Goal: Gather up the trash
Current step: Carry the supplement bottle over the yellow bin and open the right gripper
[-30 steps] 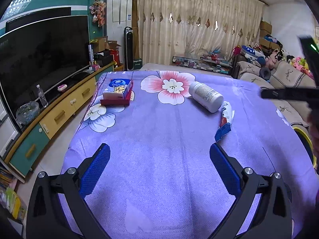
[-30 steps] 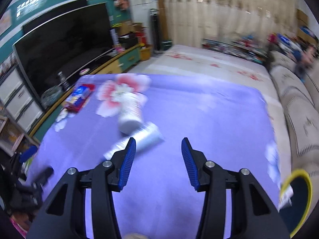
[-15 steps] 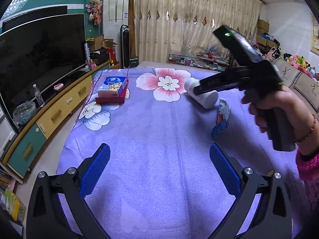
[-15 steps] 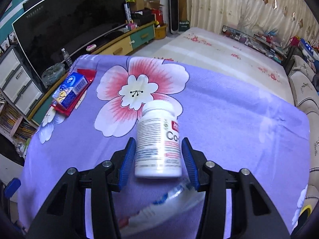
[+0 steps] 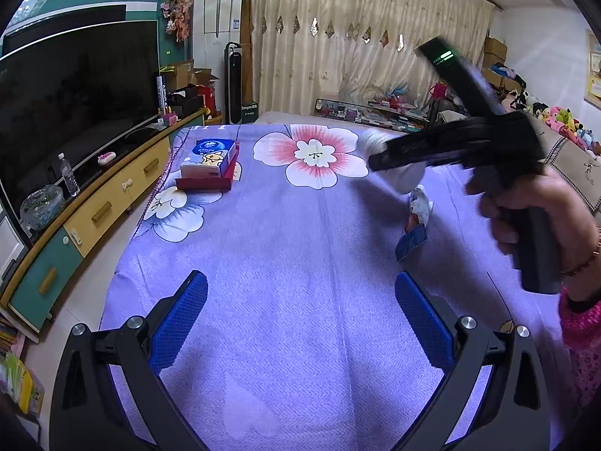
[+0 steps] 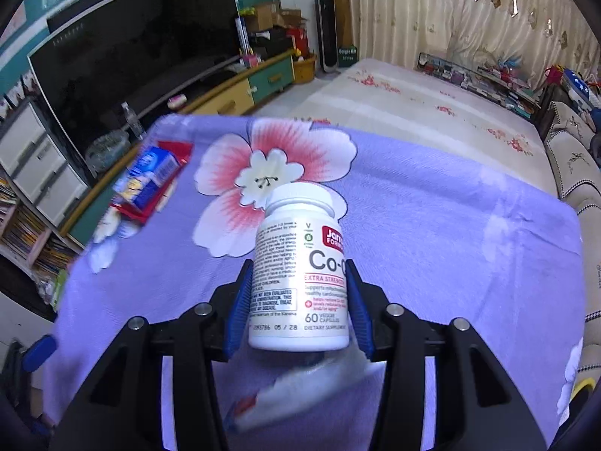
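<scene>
A white supplement bottle lies on the purple flowered cloth, cap pointing away. My right gripper is over it, a blue pad at each side of the bottle, the jaws no narrower than before. In the left wrist view that gripper, held by a hand, covers most of the bottle. A squeezed tube lies just behind the bottle's base, blurred in the right wrist view. My left gripper hangs open over bare cloth, nothing between its fingers.
A blue tissue pack on a red box sits at the cloth's far left corner. A TV cabinet runs along the left. A sofa stands to the right, and a yellow-rimmed bin shows low at the right.
My right gripper came in from the right and dropped over the bottle, which now sits between its fingers; the jaws kept the same width. The left gripper has not moved.
</scene>
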`<state>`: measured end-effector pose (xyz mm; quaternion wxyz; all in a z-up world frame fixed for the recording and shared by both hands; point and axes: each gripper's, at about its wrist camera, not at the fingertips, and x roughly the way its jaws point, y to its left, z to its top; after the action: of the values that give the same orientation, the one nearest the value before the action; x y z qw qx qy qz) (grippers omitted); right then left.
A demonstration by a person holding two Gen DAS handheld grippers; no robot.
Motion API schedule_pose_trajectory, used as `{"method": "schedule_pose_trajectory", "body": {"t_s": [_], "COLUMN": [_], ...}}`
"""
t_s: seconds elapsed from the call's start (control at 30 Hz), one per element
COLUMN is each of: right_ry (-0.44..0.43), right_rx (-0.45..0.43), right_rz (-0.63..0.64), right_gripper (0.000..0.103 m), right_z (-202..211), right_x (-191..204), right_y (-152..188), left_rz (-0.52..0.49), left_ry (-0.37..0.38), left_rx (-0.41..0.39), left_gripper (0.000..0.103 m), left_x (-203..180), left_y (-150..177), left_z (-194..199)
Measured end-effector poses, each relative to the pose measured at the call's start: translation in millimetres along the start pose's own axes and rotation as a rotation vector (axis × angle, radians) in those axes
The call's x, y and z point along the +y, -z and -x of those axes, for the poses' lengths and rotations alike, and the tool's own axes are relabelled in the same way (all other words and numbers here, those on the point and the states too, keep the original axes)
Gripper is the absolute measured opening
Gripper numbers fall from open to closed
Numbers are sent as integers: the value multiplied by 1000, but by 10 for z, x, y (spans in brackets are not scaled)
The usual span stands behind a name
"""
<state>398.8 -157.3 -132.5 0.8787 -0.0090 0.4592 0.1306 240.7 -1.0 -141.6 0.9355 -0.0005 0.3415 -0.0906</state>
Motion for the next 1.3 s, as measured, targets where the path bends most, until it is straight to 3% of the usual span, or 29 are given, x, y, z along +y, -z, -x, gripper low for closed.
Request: {"method": "schedule_pose_trajectory", "body": {"t_s": [0.2,0.37,0.63,0.93,1.03,1.2,1.3], "right_ry": [-2,51,236,408,428,442,450], "right_rx": [-97,-183,-221,-156,-133,-111,-132], "right_rz": [-34,-121,-331,-582,-637,-689,-716], "right_gripper": [45,45,45,45,45,46,57], "right_z": [725,1360,1995,2114,2092,2003,2029], "right_x": [-213,-679,-1688,-2756,-3004,-3186,-3232], "right_y": [337,862,1763,2611,2810,2965,2987], "left_rz": [-10,-21,-40,-54,-68,-89,-90], "left_ry": [8,10,22,35,37,43,47], "left_rx": [3,8,13,17,21,21,22], "left_gripper": [98,98,98,98,98,98,98], "left_x": [-27,-57,-106,-140,-176,-219,-223], "left_y": [11,16,36,42,49,58,59], "left_z": [-7,-19,-28,-50,-64,-70,-69]}}
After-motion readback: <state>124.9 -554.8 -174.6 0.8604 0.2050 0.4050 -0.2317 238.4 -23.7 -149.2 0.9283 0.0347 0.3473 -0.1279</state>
